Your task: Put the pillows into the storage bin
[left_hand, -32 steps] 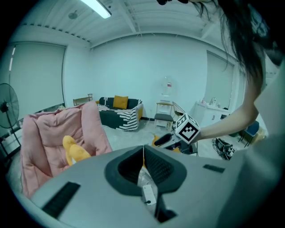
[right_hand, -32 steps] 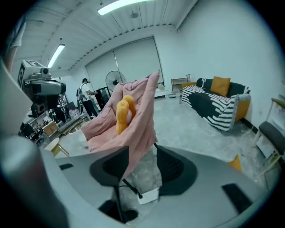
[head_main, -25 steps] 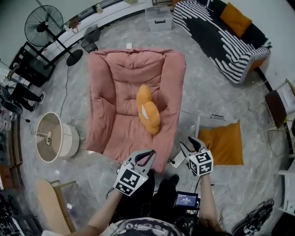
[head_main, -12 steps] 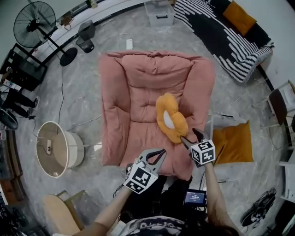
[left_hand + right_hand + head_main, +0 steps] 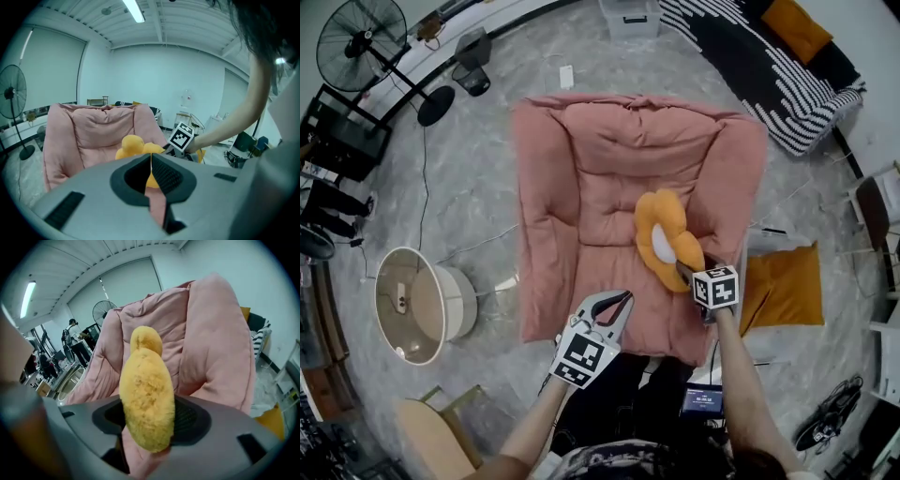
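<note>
Straddling the yellow pillow (image 5: 661, 234) on the pink armchair (image 5: 581, 187), my right tool (image 5: 682, 272) stands apart, jaws just narrowing — left tool (image 5: 624, 300) pinched together.

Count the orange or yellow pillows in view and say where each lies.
3. A flower-shaped pillow on the pink armchair, a square pillow on the floor beside it, and a third pillow on the striped sofa. Others may be hidden.

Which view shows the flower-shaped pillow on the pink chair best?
Head view: the flower-shaped pillow shows nearly whole, orange petals round a white centre, lying on the pink chair. The right gripper view shows one fuzzy petal edge-on, close up; the left gripper view only its top petals, partly hidden.
</note>
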### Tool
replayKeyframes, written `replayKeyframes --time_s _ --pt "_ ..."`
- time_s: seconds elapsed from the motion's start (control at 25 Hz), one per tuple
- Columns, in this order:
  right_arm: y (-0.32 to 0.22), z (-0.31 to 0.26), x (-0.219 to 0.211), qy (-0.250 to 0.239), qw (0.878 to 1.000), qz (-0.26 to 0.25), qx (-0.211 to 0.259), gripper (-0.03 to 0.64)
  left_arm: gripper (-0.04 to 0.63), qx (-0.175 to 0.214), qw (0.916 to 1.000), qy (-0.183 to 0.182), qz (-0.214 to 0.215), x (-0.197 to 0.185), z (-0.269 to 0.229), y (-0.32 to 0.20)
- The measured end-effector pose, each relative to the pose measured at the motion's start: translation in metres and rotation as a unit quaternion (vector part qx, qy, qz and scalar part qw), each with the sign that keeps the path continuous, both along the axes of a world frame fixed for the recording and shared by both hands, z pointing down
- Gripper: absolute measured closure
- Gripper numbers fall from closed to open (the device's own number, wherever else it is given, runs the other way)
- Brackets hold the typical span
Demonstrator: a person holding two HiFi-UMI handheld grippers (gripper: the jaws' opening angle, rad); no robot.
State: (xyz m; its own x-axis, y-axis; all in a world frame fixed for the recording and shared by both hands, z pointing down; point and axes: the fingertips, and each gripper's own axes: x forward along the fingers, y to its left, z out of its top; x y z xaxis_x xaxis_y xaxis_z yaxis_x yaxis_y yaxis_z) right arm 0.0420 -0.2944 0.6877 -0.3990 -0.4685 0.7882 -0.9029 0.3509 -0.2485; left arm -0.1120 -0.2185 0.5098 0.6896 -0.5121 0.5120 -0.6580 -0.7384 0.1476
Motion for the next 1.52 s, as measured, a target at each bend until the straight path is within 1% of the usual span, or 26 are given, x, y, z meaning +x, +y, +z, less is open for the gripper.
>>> replayKeyframes --time_s 0.04,0.08,0.24,0.44,0.52,0.6,0.68,0.8,0.92,1.04,1.24,1.36,1.44,1.52 --pt "0.002 -0.005 -0.001 -0.004 1.0 0.002 0.002 0.384 0.58 -0.002 1.0 0.004 -0.004 -0.002 -0.001 -0.001" --pt "0.005 -0.012 -0.002 -0.01 1.0 0.008 0.006 0.403 0.58 -0.002 1.0 0.007 -0.006 -0.004 -0.002 -0.003" --pt "0.018 -0.049 -0.001 -0.045 0.998 0.046 0.024 0.442 0.58 0.009 0.9998 0.014 0.01 0.004 -0.012 -0.008" --pt "0.052 -0.098 0.01 -0.095 0.989 0.101 0.047 0.451 0.58 0.033 0.9983 0.033 0.034 0.031 -0.031 -0.013" --pt "0.07 -0.119 0.016 -0.112 0.985 0.114 0.06 0.451 0.58 0.036 0.9976 0.042 0.042 0.043 -0.039 -0.009" --pt "0.089 -0.14 0.024 -0.12 0.982 0.121 0.077 0.452 0.58 0.035 0.9965 0.054 0.052 0.056 -0.046 -0.002" --pt "0.107 -0.16 0.038 -0.118 0.978 0.138 0.097 0.451 0.58 0.036 0.9941 0.069 0.076 0.074 -0.055 0.005" --pt "0.141 -0.184 0.073 -0.106 0.968 0.19 0.122 0.453 0.58 0.037 0.9867 0.083 0.135 0.11 -0.065 0.024" --pt "0.181 -0.199 0.119 -0.089 0.954 0.251 0.138 0.453 0.58 0.032 0.9776 0.089 0.188 0.15 -0.067 0.047" --pt "0.221 -0.206 0.164 -0.074 0.935 0.314 0.15 0.453 0.58 0.025 0.9666 0.09 0.239 0.191 -0.065 0.07" --pt "0.299 -0.203 0.24 -0.059 0.898 0.409 0.154 0.453 0.58 0.021 0.9436 0.086 0.319 0.267 -0.065 0.117" --pt "0.337 -0.192 0.284 -0.061 0.881 0.445 0.147 0.453 0.58 0.024 0.9335 0.077 0.349 0.311 -0.065 0.143" --pt "0.359 -0.181 0.314 -0.064 0.874 0.461 0.14 0.453 0.58 0.027 0.9306 0.07 0.358 0.342 -0.065 0.159" --pt "0.378 -0.169 0.344 -0.066 0.87 0.47 0.133 0.453 0.58 0.027 0.9295 0.065 0.362 0.37 -0.065 0.175"
